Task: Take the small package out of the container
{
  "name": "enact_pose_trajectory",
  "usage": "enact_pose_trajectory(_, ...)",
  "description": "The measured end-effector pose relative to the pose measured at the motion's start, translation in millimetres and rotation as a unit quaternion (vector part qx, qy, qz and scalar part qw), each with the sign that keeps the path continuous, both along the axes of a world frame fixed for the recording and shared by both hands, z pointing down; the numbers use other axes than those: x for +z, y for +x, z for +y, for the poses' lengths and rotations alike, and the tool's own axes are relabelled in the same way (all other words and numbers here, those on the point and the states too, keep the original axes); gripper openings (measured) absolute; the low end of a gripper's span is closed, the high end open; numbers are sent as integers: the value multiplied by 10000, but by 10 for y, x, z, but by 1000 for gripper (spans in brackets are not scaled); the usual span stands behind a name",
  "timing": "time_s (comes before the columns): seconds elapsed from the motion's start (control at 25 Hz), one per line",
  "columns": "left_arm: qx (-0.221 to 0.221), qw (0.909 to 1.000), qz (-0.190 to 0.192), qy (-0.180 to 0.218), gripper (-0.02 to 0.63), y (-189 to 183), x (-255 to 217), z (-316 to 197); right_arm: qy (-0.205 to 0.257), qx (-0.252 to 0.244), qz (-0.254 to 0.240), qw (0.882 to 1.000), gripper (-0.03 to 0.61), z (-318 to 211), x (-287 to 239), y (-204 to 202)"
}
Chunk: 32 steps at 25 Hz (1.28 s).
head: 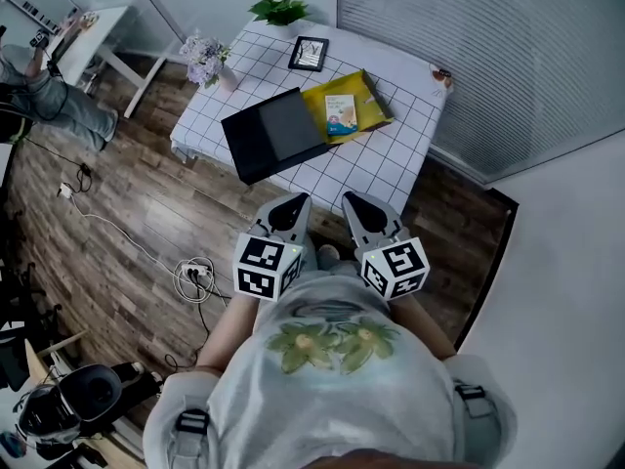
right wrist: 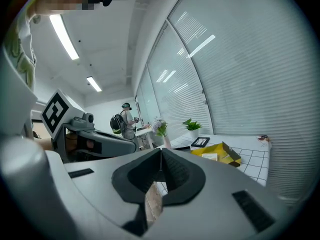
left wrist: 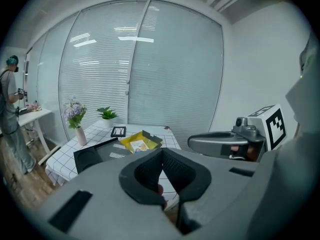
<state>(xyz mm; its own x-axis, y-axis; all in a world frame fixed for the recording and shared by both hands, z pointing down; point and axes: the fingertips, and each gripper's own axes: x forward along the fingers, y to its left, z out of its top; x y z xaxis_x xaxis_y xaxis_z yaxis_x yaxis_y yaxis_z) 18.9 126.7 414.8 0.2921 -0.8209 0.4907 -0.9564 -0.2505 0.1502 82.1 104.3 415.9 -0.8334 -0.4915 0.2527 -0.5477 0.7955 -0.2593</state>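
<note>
Left claw (head: 289,210) and right claw (head: 363,213): jaws together, nothing between them, both held off the near edge of the bench (head: 391,159). Small package (head: 341,112) lies inside the open yellow container (head: 376,101) near the bench's middle.

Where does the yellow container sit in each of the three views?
Head view: yellow container upper centre, on the checked table.
Left gripper view: container left of centre, above the jaws.
Right gripper view: container right of centre.
Shared landmark: potted plant at the table's far edge.
</note>
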Motion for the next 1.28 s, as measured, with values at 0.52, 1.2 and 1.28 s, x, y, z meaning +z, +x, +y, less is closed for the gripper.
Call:
enact_pose_trajectory(0.52, 154, 9998, 72, -64, 6, -174, 84, -359, -16, 66, 104, 9999, 8, -332, 29, -181)
enact_pose_trajectory(1.2, 319, 9992, 225, -44, 6, -778, 154, -1350, -67, 473, 468, 9978, 8, -1107, 101, -494)
enact_pose_trajectory(1.28, 331, 9991, 248, -37, 6, -857, 144, -1489, -90, 547, 519, 9971, 8, -1214, 104, -515)
